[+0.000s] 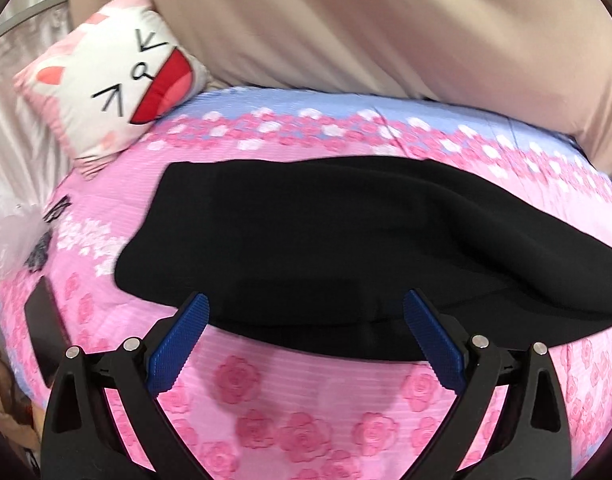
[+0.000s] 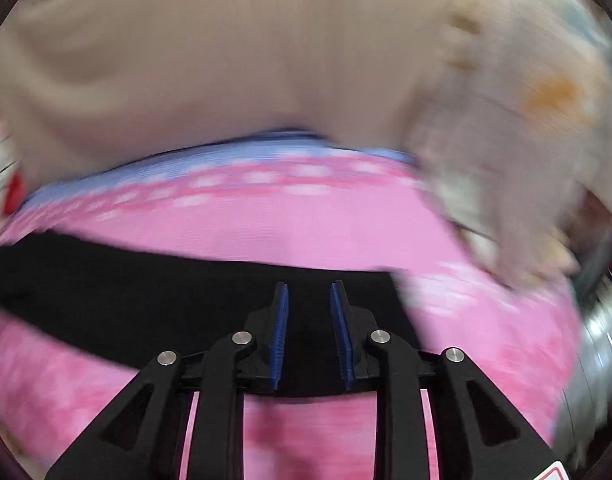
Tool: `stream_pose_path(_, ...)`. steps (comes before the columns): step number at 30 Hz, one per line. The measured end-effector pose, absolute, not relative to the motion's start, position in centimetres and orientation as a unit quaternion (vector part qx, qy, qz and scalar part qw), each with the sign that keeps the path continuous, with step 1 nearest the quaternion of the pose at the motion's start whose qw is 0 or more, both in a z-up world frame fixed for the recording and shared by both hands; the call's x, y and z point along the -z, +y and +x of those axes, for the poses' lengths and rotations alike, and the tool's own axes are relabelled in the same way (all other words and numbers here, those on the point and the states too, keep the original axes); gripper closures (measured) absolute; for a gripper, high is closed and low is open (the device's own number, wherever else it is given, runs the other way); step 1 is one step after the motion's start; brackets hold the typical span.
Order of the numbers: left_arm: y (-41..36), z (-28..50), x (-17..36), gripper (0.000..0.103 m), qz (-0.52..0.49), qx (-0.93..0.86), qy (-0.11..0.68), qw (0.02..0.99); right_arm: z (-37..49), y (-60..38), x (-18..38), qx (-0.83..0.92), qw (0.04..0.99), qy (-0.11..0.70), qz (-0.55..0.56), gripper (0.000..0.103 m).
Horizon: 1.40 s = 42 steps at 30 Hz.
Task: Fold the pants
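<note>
Black pants (image 1: 325, 240) lie folded in a long band across a pink rose-print bedspread (image 1: 306, 420). My left gripper (image 1: 306, 304) is wide open, its blue pads on either side of the pants' near edge and holding nothing. In the blurred right wrist view the pants (image 2: 146, 300) run left to right, ending just right of my right gripper (image 2: 309, 292). Its blue pads stand a narrow gap apart over the black cloth; the blur hides whether cloth is pinched between them.
A cat-face pillow (image 1: 110, 84) sits at the bed's far left. A beige duvet (image 1: 385, 28) is heaped along the back. A dark flat object (image 1: 42, 328) lies at the left bed edge. A pale patterned cloth (image 2: 505, 160) lies at the right.
</note>
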<state>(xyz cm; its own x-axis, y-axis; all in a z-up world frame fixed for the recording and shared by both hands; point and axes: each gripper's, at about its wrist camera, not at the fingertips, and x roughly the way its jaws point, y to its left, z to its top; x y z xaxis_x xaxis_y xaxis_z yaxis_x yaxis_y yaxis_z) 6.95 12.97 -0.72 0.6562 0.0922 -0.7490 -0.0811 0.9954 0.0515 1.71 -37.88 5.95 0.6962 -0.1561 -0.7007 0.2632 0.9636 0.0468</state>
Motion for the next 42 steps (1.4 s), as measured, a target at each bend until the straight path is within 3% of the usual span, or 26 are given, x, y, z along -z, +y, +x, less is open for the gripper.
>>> stream_pose_path(5,13.2,5.5,-0.2,0.007,-0.001,-0.047,0.392,0.919,9.6,-19.0,-1.9,-0.177,0.870,0.441,0.133,0.080)
stream_pose_path(10,13.3,3.3,-0.9,0.005,0.026,-0.035,0.372,0.927,16.1,-7.6,3.1,-0.249,0.809,0.504,0.173,0.081)
stream_pose_path(17,14.9,2.1,-0.9,0.005,0.053,-0.031,0.350,0.935,21.5,-6.0,5.3,-0.195,0.813,0.488,0.251,0.078)
stream_pose_path(20,15.8,2.5,-1.0,0.005,0.039,-0.025,0.350,0.936,22.8,-5.2,5.6,-0.174,0.826,0.468,0.262,0.098)
stream_pose_path(25,17.9,2.3,-1.4,0.005,0.029,-0.041,0.337,0.940,17.6,-2.9,2.0,-0.230,0.832,0.436,0.253,0.098)
stream_pose_path(29,19.5,2.8,-1.1,0.005,0.019,-0.063,0.338,0.939,14.0,0.1,1.1,-0.243,0.848,0.440,0.170,0.089)
stream_pose_path(30,19.9,3.1,-0.9,0.005,0.016,-0.072,0.343,0.936,14.0,0.6,2.5,-0.228,0.846,0.461,0.141,0.076)
stream_pose_path(32,20.7,3.2,-0.6,0.005,0.009,-0.082,0.349,0.933,13.6,0.6,3.9,-0.191,0.845,0.485,0.121,0.074)
stream_pose_path(37,23.6,1.9,-0.2,0.005,0.019,-0.127,0.352,0.927,12.4,1.1,0.4,-0.244,0.858,0.443,0.089,0.073)
stream_pose_path(39,24.8,1.4,-0.1,0.005,0.019,-0.147,0.354,0.924,13.5,3.3,-0.8,-0.267,0.863,0.426,0.053,0.062)
stream_pose_path(42,26.7,0.1,-0.3,0.005,0.011,-0.159,0.358,0.920,15.4,8.0,-1.4,-0.304,0.858,0.413,-0.019,0.058)
